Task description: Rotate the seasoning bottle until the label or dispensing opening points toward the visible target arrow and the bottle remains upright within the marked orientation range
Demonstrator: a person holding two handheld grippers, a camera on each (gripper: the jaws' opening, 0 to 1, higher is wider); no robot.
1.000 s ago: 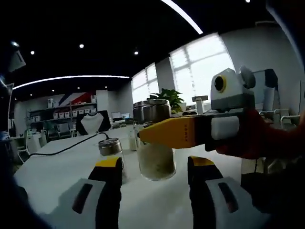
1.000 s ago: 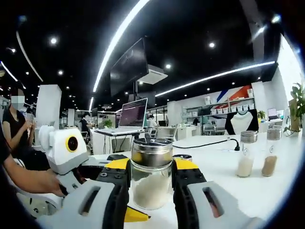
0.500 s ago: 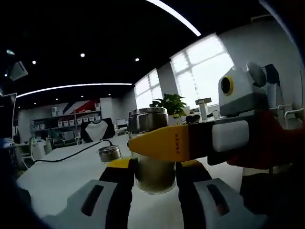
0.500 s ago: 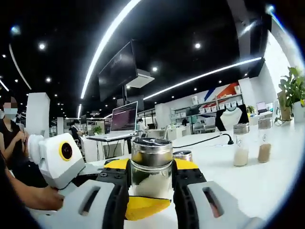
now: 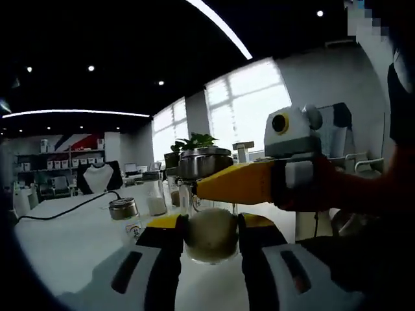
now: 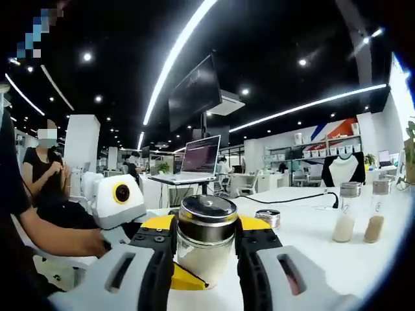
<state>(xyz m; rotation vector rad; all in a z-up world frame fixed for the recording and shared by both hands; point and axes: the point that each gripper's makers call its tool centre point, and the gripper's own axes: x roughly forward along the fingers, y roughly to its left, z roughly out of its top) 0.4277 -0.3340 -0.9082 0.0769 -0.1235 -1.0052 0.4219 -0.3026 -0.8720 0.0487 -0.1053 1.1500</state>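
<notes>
Both pairs of fingers are clamped on the same seasoning bottle (image 6: pixel 206 241). In the right gripper view, the right gripper (image 6: pixel 206 241) presses its yellow-tipped fingers (image 6: pixel 159 232) against the two sides of the glass just under the steel cap (image 6: pixel 207 217). In the left gripper view, the left gripper (image 5: pixel 210 234) holds the lower, rounded part of the bottle (image 5: pixel 211 233) with a finger touching each side, while the right gripper (image 5: pixel 235 182) crosses above it from the right, at the neck.

The bottle seems slightly tilted in the right gripper view, though this may come from the camera. I see no arrow and no orientation mark, and I cannot tell where the label or opening points.

To do the turn well, I think one pair of fingers should loosen a little while the other twists; with both clamped hard the glass will not turn. Keeping the base on the white surface (image 6: pixel 324 259) or just over it would help it stay upright.

Outward from the fingers, two small shakers (image 6: pixel 358 212) stand well apart on the right in the right gripper view, and a low steel-capped jar (image 5: pixel 126 216) stands near the left fingers in the left gripper view.
</notes>
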